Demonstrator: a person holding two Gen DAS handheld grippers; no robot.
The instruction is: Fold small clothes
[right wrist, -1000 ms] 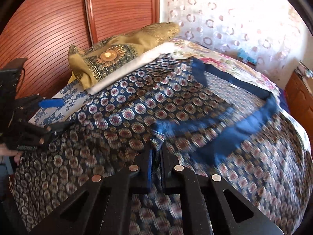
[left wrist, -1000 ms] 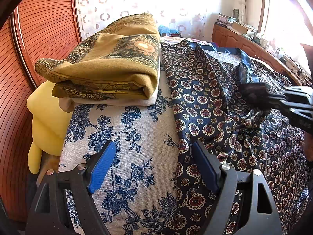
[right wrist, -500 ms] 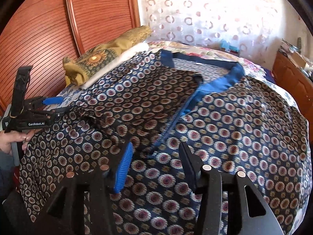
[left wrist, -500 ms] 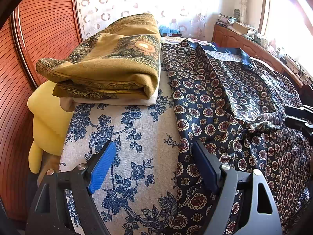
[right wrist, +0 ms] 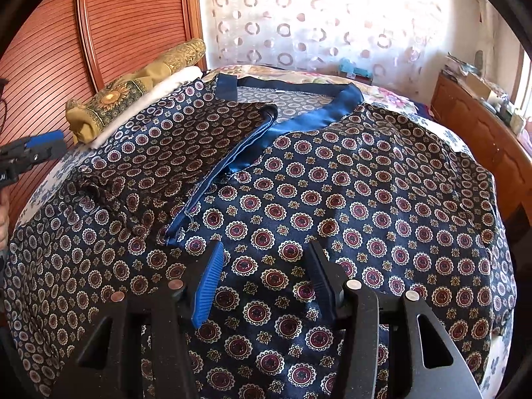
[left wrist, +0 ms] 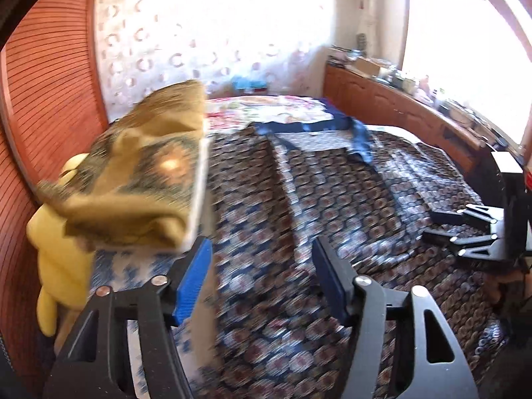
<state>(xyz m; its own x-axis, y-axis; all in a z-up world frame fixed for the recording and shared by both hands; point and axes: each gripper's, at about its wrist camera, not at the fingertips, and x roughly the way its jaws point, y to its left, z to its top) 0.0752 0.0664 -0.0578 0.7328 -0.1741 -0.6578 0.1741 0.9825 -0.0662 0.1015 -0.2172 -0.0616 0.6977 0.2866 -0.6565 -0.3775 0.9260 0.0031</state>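
A navy garment with red and cream medallions lies spread over the bed, its plain blue collar band at the far side. It also shows, blurred, in the left wrist view. My right gripper is open and empty just above the near part of the garment. My left gripper is open and empty over the garment's left edge. The right gripper also shows in the left wrist view, and the left gripper at the left edge of the right wrist view.
A folded ochre patterned cloth on a white one lies at the bed's far left, by the wooden headboard. A yellow plush toy sits beside it. A blue-flowered sheet covers the bed. A wooden sideboard stands at the right.
My right gripper let go of the collar edge, opened and drew back. The garment now lies flat. My left gripper has just swung right over the garment; its view is blurred.
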